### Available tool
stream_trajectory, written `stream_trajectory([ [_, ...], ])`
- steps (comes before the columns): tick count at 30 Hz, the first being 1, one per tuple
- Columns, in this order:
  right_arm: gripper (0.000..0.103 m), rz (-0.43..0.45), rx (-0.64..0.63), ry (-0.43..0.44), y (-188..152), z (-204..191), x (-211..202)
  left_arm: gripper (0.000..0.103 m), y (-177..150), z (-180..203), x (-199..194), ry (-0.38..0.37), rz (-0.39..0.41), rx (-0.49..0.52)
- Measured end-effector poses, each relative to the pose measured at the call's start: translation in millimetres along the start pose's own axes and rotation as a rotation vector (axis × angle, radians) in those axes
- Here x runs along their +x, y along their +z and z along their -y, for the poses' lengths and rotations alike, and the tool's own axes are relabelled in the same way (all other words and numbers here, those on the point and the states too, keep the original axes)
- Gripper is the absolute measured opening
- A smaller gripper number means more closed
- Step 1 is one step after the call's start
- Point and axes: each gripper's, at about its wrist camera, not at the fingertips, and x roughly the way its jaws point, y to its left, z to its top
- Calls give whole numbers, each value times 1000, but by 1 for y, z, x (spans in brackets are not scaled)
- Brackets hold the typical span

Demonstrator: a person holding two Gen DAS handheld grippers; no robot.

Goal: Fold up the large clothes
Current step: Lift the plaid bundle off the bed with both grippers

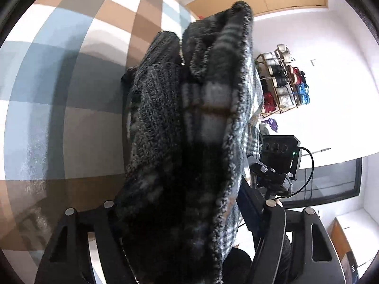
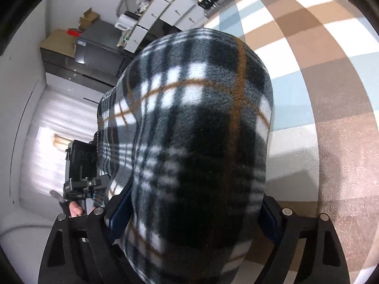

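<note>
A large plaid fleece garment [image 2: 201, 130], black, white and grey with thin orange lines, fills both views. In the left wrist view its fuzzy dark inner side and edge [image 1: 189, 130] bunch between my left gripper's fingers [image 1: 187, 213], which are shut on it. In the right wrist view a thick fold drapes over my right gripper [image 2: 189, 213], shut on the cloth; blue pads [image 2: 120, 215] show at its sides. Both fingertips are hidden by fabric. The garment is held up above the checked carpet [image 1: 59, 94]. Each view shows the other gripper beside the cloth [image 1: 279, 163] [image 2: 81, 165].
The carpet [image 2: 319, 82] has brown, blue and white squares. A wooden rack of coloured rolls [image 1: 284, 80] stands by a white wall. White drawers and cabinets [image 2: 165, 4], a grey cabinet [image 2: 94, 47] and cardboard boxes [image 2: 59, 37] line the room's edge.
</note>
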Motion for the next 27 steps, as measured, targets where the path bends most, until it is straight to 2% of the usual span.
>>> stream_trajectory([
  [4, 88, 36, -10, 17, -10, 1, -9, 66, -1, 10, -3, -12, -7, 25],
  [7, 87, 36, 7, 18, -17, 6, -10, 66, -4, 14, -2, 6, -12, 39],
  [10, 87, 62, 0, 13, -20, 3, -17, 66, 5, 14, -7, -8, -13, 35],
  [15, 87, 79, -10, 26, -26, -1, -28, 66, -5, 34, -8, -12, -13, 89],
  [20, 87, 27, 7, -11, -34, 2, -10, 66, 8, 25, 9, 54, -44, 106],
  [27, 86, 80, 22, 11, -36, -3, -10, 66, 8, 19, -3, 15, -24, 89],
])
